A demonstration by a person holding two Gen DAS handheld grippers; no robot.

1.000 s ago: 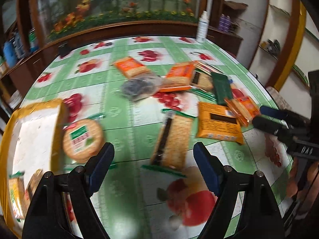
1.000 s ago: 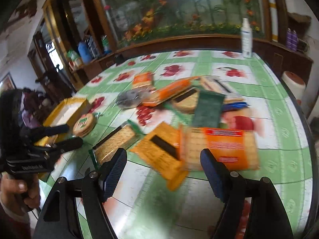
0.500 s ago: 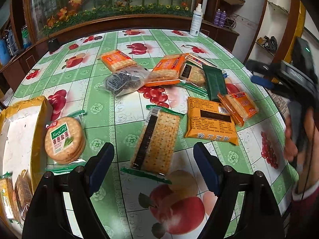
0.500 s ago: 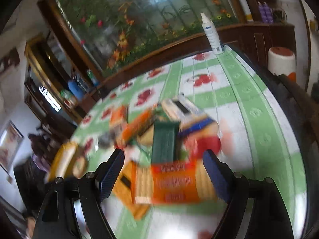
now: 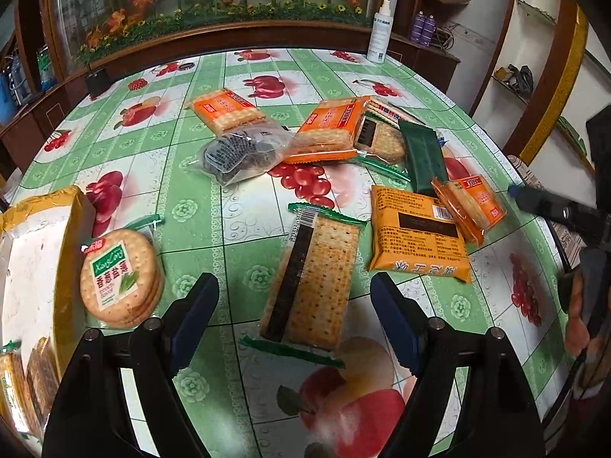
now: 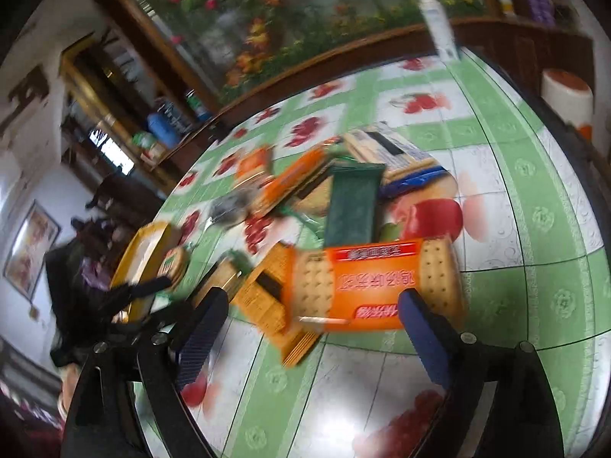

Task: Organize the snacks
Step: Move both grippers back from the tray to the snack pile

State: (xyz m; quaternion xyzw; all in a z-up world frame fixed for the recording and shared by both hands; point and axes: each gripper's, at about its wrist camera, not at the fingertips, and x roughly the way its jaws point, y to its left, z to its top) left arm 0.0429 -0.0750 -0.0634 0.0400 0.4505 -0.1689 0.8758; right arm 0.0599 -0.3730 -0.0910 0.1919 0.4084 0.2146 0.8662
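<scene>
Table (image 5: 236, 206) with green fruit-print cloth, snack packets scattered across middle. Yellow tray (image 5: 65, 225) at left edge. Long cracker packet (image 5: 317, 278), green-sealed ends, flat between spread left gripper (image 5: 294, 320) fingers, untouched. Orange cracker packet (image 6: 376, 286) beyond right gripper (image 6: 305, 328), jaws just widened, nothing clamped.

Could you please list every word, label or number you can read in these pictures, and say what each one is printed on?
"XianLang", roughly: green label of the round cracker pack; its Chinese characters are not clear enough to quote.
Orange flat packet: upside-down Chinese print, too small.
Orange cracker pack: blurred Chinese characters, unreadable.
White spray bottle: label too small.
</scene>
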